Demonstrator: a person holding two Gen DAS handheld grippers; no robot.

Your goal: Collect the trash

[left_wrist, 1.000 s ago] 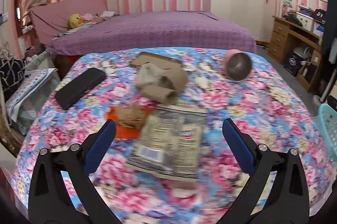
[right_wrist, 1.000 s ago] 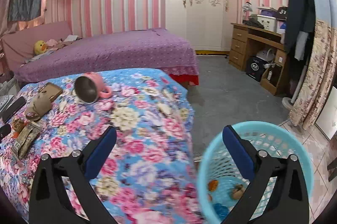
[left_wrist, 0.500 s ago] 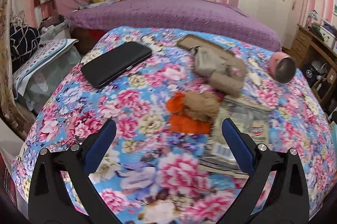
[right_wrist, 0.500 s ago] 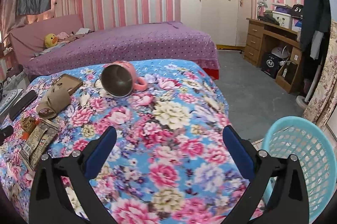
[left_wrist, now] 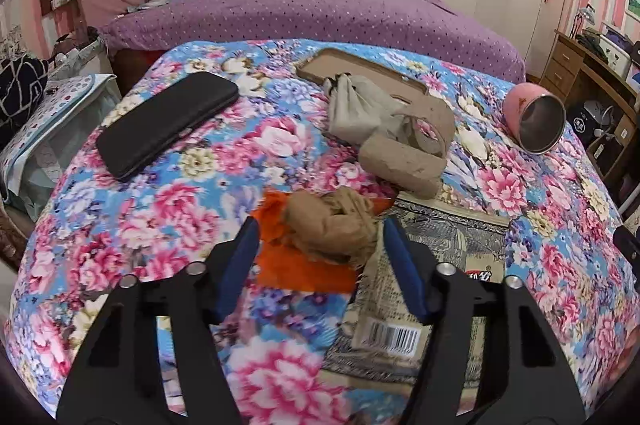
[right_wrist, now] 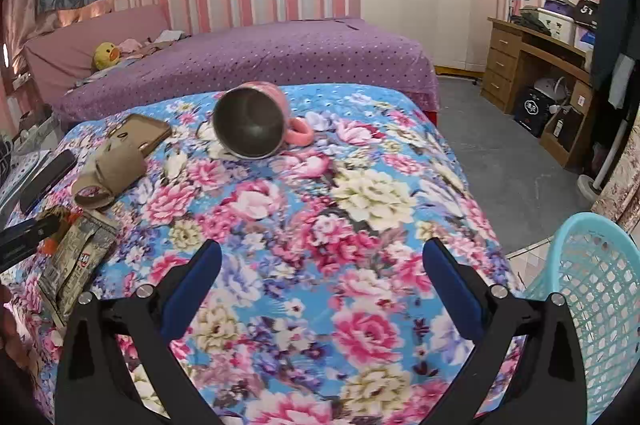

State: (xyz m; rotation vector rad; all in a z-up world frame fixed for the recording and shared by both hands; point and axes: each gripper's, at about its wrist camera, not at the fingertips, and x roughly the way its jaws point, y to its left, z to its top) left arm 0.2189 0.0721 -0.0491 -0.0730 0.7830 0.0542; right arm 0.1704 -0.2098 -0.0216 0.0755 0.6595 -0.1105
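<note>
A crumpled brown paper wad (left_wrist: 328, 225) lies on an orange wrapper (left_wrist: 296, 265) on the floral table, beside a flat printed snack packet (left_wrist: 432, 253). My left gripper (left_wrist: 320, 229) points down at the wad with its jaws closing; the wad sits between the blue fingers (left_wrist: 248, 245), and no firm pinch shows. Behind the wad lie flattened cardboard tubes (left_wrist: 400, 161) and a grey rag (left_wrist: 356, 105). My right gripper (right_wrist: 320, 265) hangs open over bare tablecloth with nothing between its fingers. The turquoise basket (right_wrist: 600, 285) stands on the floor to its right.
A black phone (left_wrist: 168, 121) lies at the left, a brown case (left_wrist: 348, 65) at the back, and a pink mug (left_wrist: 536, 117) on its side at the right. A purple bed stands behind the table. A wooden desk (right_wrist: 532, 65) is at the far right.
My left gripper slid left off the snack packet, came down onto the brown wad, and its jaws narrowed around it. My right gripper swung from the basket to over the table.
</note>
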